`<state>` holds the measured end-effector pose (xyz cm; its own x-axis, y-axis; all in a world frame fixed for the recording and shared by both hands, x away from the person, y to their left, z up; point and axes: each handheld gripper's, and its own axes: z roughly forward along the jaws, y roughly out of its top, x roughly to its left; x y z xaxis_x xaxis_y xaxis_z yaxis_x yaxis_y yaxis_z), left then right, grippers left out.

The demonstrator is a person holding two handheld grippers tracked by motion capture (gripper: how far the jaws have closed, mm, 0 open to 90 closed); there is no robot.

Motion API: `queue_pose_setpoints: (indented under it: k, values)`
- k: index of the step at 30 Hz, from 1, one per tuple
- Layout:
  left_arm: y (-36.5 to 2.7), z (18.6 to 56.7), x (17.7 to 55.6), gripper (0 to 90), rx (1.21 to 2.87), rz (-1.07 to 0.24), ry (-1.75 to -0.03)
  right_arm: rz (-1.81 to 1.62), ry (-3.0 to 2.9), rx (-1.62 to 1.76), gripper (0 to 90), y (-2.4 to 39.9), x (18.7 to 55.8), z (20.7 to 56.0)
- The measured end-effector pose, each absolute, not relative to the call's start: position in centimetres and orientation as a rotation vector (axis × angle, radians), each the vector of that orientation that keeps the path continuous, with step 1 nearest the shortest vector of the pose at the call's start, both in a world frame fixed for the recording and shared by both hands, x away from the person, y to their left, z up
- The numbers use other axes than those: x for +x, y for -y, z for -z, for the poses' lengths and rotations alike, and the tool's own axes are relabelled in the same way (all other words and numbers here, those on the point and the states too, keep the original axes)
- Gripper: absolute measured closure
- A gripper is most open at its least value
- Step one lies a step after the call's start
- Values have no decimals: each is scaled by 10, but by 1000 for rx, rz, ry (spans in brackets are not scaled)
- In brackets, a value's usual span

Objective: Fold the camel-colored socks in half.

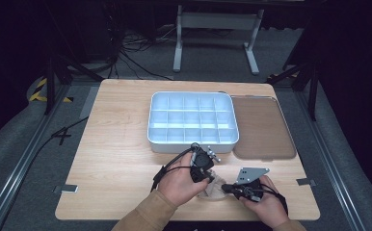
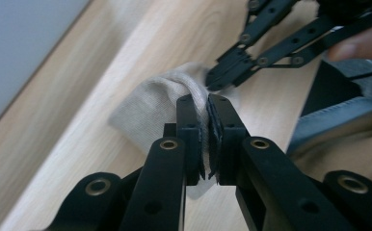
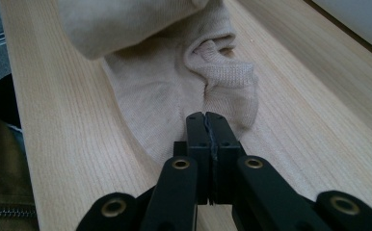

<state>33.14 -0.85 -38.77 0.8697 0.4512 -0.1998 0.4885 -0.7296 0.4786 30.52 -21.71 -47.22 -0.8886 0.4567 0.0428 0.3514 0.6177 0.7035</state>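
Clearly both grippers, left gripper and right gripper, have fingers clamped on the beige sock at the counter's near edge; uneven pulling could slip it free.

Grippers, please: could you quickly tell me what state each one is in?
Left gripper: closed, pinching the beige sock.
Right gripper: closed on the same sock's edge.
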Motion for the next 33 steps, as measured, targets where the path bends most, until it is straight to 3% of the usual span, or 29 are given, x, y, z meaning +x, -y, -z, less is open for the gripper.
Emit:
queue_pose_setpoints:
  k: [26,33]
  values:
    - [38,423,342,830,2505,134,-650,-1167,-2684,664,896,219,305,475]
    - [31,417,340,664,2458,153,-640,-1167,-2686,673,850,222,300,466]
